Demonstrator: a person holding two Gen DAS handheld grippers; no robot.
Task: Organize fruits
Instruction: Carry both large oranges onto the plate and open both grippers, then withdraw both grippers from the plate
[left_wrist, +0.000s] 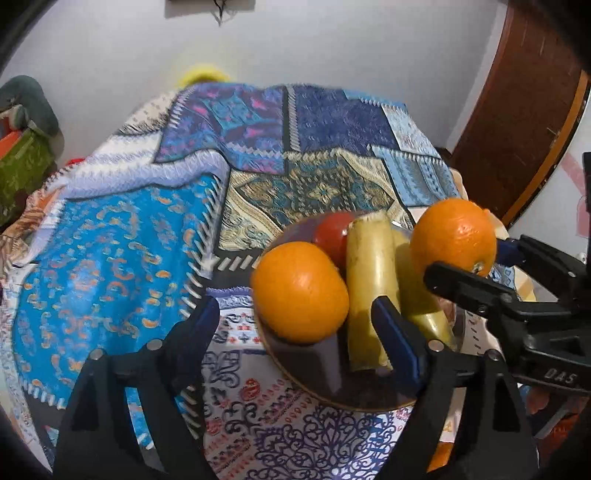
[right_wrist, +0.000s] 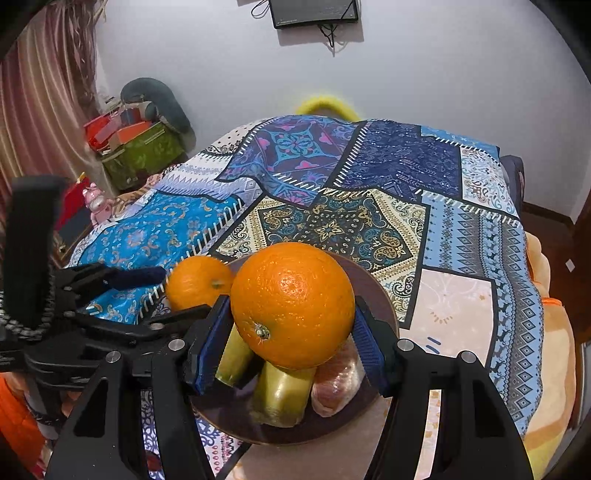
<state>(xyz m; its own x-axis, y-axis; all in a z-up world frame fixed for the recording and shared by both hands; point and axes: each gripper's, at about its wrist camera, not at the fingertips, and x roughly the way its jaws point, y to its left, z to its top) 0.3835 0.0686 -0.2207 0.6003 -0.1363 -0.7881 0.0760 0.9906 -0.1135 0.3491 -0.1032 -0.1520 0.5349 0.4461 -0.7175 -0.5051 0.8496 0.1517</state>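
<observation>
A dark brown plate sits on the patterned cloth. It holds one orange, two yellow-green bananas and a red fruit. My left gripper is open; its blue pads stand either side of the plate's orange without touching it. My right gripper is shut on a second orange, held just above the bananas over the plate.
A blue patchwork cloth covers the table. A green box of clutter stands beyond its far left edge, and a pink toy sits nearby. A wooden door is at the right, a wall screen behind.
</observation>
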